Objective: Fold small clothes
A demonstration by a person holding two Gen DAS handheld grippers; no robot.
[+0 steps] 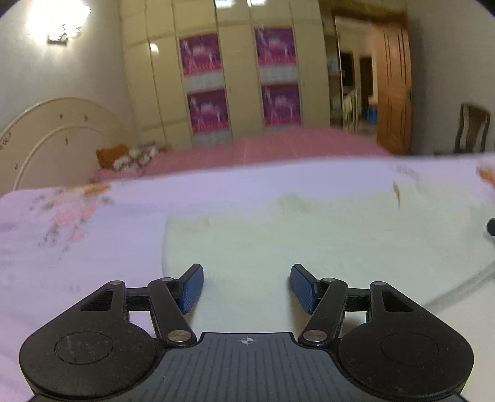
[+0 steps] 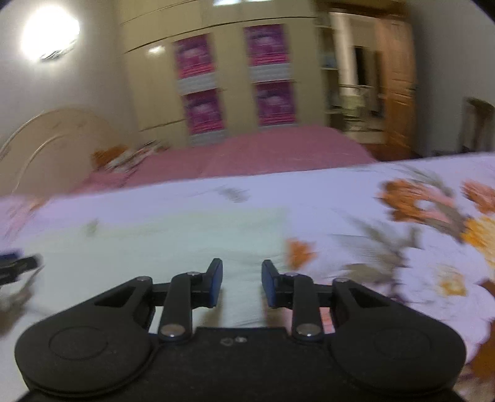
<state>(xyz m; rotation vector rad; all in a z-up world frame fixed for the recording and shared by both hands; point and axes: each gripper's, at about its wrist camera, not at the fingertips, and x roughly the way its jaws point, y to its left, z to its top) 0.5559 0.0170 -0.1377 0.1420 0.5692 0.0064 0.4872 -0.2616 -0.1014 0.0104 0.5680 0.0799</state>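
Two grippers in frame, both above one pale green garment [image 1: 309,241] lying flat on a floral sheet [image 1: 77,247].

Left gripper [image 1: 247,286]: blue pads [image 1: 192,287] spread wide apart, nothing between them. Pale green cloth fills the gap below the fingers; contact with it cannot be told. Garment's left edge runs just left of the left pad, with white-lilac sheet beyond that edge. Garment's far edge is faint, and lies nearer the gripper than the sheet's far border. Small dark object at the garment's right side, at the frame edge; most likely part of the other gripper, too cropped to confirm.

Right gripper [image 2: 242,284]: pads [image 2: 215,283] parted, gap narrower than on the left, nothing held. Right wrist view is motion-blurred. Here the garment [image 2: 170,247] spreads ahead and left of the fingers; its right edge falls just right of the right pad. Right of that edge, the sheet [image 2: 402,247] carries orange and brown flower prints. Left gripper's tip [image 2: 18,263] shows at the garment's left side, blurred.

Surroundings, relative to the garment: pink bedspread [image 1: 294,145] beyond the sheet's far border; cream curved headboard [image 1: 55,136] far left; orange and white bundle [image 1: 126,157] beside the headboard, blurred, not identifiable. Cream wardrobe [image 1: 235,77] with four magenta posters [image 1: 201,55] behind the bed. Wooden door [image 1: 394,92] far right, dark chair [image 1: 471,130] right of it. Bright wall lamp [image 1: 58,21] upper left.
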